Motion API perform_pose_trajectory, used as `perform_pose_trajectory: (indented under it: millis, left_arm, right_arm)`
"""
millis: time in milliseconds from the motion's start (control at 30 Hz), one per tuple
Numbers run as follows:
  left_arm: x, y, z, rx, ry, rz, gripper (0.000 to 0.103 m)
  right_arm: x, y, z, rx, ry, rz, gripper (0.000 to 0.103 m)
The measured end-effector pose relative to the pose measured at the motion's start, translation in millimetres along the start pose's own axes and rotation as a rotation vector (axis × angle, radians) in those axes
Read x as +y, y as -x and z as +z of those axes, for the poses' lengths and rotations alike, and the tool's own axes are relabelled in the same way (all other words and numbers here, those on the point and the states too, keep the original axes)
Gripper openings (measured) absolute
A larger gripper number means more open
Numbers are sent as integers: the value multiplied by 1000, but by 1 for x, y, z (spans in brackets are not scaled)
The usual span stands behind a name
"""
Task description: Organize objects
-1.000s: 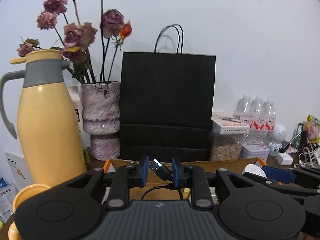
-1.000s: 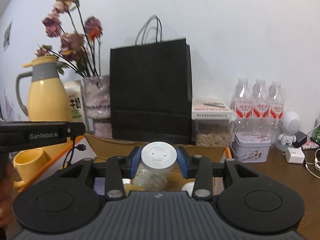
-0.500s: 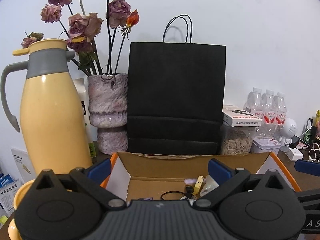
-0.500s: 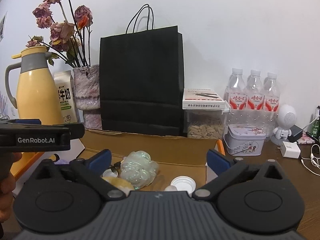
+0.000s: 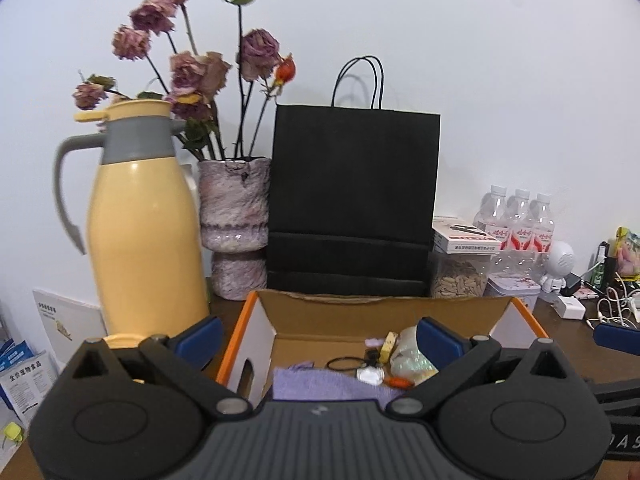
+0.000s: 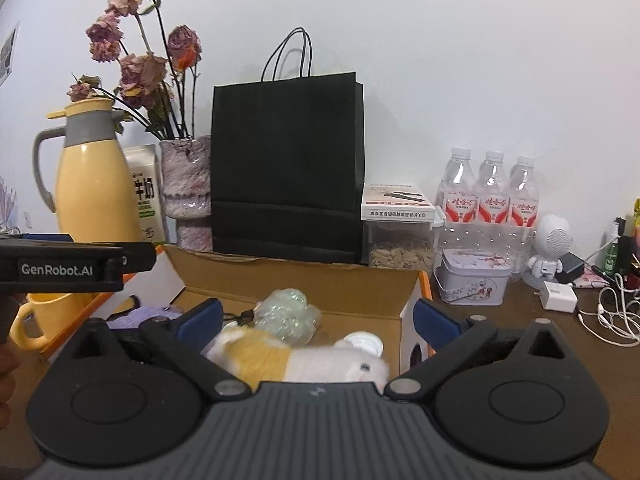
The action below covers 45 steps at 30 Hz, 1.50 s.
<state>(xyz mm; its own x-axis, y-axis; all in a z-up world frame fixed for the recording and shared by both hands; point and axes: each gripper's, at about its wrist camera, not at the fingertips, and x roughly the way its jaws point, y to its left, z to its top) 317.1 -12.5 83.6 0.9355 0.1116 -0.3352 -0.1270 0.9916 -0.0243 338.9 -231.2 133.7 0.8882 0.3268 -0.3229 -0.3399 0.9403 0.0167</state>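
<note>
While both grippers, left (image 5: 318,340) & right (image 6: 316,316), gape empty at frame bottom, box (image 5: 320,314) sits mid-frame w/ clutter

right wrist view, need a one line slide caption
Open right gripper above a cardboard box holding a plush toy and crumpled plastic bottle; black paper bag behind.

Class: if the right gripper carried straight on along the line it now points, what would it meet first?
Probably the plush toy lying in the cardboard box, right ahead of the open right gripper; depth is hard to judge.
</note>
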Motion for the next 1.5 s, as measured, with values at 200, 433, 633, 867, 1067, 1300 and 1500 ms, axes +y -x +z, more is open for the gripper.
perform_pose_trajectory:
  millis: [200, 433, 633, 867, 1067, 1300, 1500]
  left_arm:
    - [10, 45, -16, 25, -1, 9, 103]
    - [24, 91, -43, 85, -11, 25, 103]
    - [32, 121, -71, 137, -27, 31, 103]
    - [36, 147, -91, 170, -40, 23, 103]
    - [34, 155, -95, 177, -42, 14, 103]
    - [31, 155, -96, 179, -49, 10, 103]
    - [31, 155, -96, 178, -50, 11, 103]
  right_arm:
    - [7, 46, -9, 14, -8, 9, 103]
    - [17, 90, -31, 62, -18, 12, 103]
    - [27, 117, -54, 112, -21, 9, 103]
    - [37, 143, -71, 138, -18, 13, 103]
    - [40, 151, -76, 146, -22, 18, 103]
    - [40, 150, -77, 155, -23, 18, 103]
    - [41, 149, -79, 161, -22, 16, 103]
